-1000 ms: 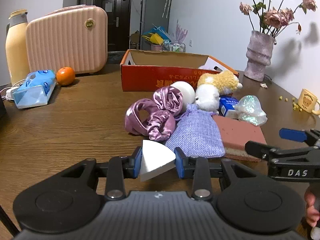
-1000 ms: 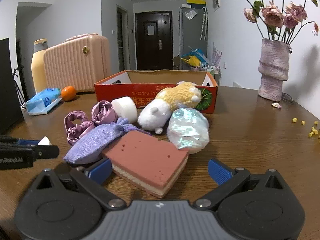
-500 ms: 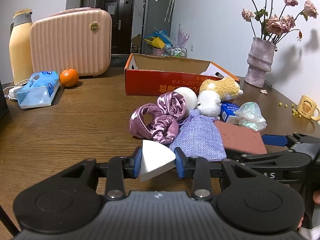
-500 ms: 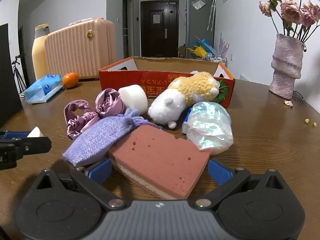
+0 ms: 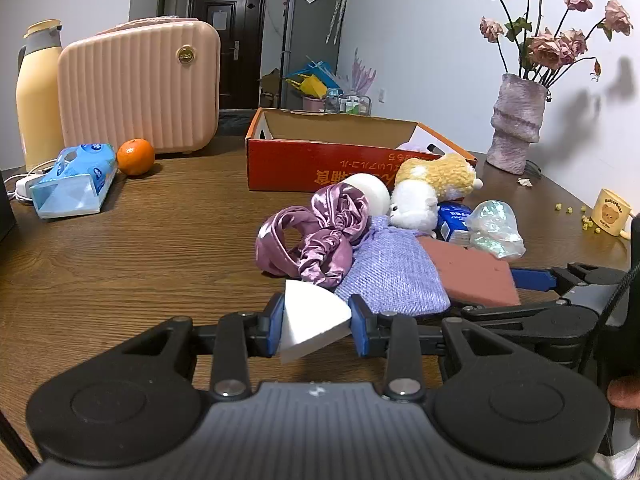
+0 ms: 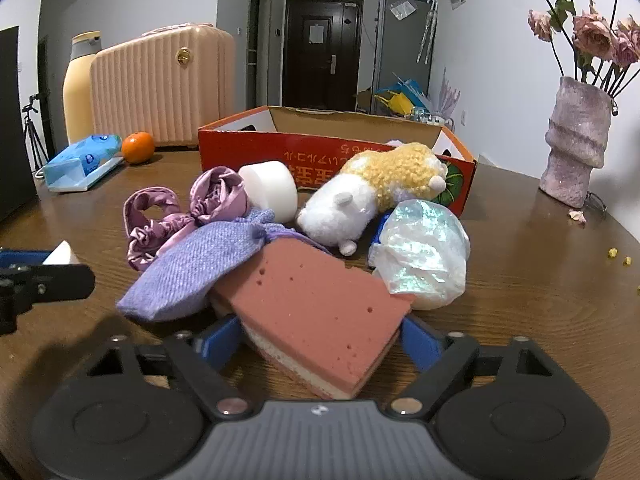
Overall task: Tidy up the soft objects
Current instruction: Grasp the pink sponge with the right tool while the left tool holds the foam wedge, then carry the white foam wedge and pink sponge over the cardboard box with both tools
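While right jaws close: keep the right gripper [image 6: 320, 340] level and centred on the slab, so both pads land on its short edges together, not on a corner.
Step in hand: my read, grasping the pink-topped rectangular sponge with the cream underside [image 6: 316, 316] for the orange-red cardboard box [image 6: 340, 152].
Squeeze: foam will give; close only until it stops slipping, or it will bow.
Lift: the lilac woven fabric pouch [image 6: 200, 268] overlaps the sponge's far left corner; raise the near edge first so the pouch slides off.
Sponge vs fingers: between the two blue pads, near end pointing at the camera; left finger [image 6: 218, 340] and right finger [image 6: 420, 344] right at its sides, firm contact not confirmed.
Sponge location: on the brown wooden surface [image 6: 540, 280], front of the pile, just beside the iridescent crinkled plastic bag [image 6: 424, 248].
Left gripper [image 5: 316, 326]: clamped on a white wedge of foam [image 5: 312, 320], held clear above the surface, short of the pile.
Risk: dragging the purple satin scrunchie [image 6: 180, 212] or the pouch along.
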Action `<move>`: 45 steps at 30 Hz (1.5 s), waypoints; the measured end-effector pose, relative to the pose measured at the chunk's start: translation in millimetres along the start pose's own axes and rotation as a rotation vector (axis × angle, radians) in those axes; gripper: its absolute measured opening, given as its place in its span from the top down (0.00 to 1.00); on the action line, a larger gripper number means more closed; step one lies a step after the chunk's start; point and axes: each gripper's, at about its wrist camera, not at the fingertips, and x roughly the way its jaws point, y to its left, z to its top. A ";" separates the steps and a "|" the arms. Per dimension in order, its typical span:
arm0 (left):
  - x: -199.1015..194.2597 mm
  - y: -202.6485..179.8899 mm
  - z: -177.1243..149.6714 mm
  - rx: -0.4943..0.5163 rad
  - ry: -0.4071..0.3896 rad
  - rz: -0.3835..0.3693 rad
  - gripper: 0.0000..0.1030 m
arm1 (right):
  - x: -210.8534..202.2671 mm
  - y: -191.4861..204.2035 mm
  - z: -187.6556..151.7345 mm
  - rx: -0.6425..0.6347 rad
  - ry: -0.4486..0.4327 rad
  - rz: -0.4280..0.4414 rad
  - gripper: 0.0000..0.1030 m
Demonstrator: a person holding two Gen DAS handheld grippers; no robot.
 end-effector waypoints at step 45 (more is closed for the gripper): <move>-20.5 -1.5 -1.0 -0.005 -0.059 -0.002 0.66 | -87.1 4.1 -33.0 -0.042 -0.240 -0.059 0.32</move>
